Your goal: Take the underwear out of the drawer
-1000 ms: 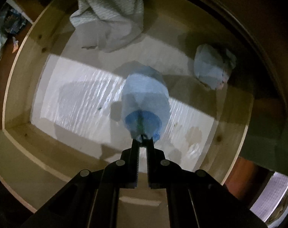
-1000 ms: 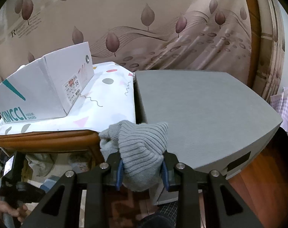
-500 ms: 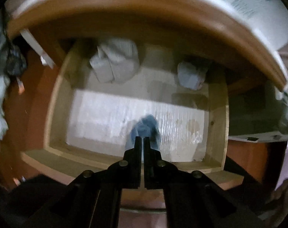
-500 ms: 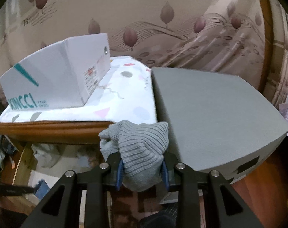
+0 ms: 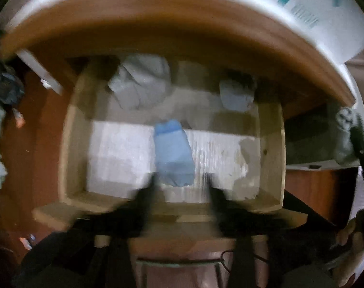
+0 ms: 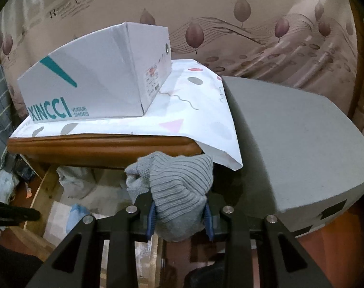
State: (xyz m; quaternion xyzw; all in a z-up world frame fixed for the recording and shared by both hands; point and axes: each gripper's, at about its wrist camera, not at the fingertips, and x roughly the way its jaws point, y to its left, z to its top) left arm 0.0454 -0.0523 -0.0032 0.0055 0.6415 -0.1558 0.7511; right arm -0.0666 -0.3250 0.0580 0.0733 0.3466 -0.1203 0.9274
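The wooden drawer (image 5: 69, 144) stands pulled out below me. My left gripper (image 5: 180, 189) hangs above its front, blurred, its jaws opening. A blue piece of underwear (image 5: 173, 153) lies free beyond the fingers, and no pad touches it. At the back of the drawer sit a whitish bundle (image 5: 141, 86) and a pale blue bundle (image 5: 237, 93). My right gripper (image 6: 179, 213) is shut on a grey ribbed cloth (image 6: 179, 187), held above the drawer's right side (image 6: 50, 192). That cloth (image 5: 347, 132) also shows at the right edge of the left wrist view.
A brown tabletop edge (image 6: 98, 144) overhangs the back of the drawer. On it lie a patterned white cover (image 6: 193, 110) and a white shoe box (image 6: 98, 76). A grey box (image 6: 297, 144) stands to the right. Clothes lie on the red-brown floor (image 5: 38, 144) at the left.
My left gripper rose out of the drawer shut on the blue underwear, then its jaws parted and the piece dropped free. The right gripper drifted sideways, still gripping the grey cloth.
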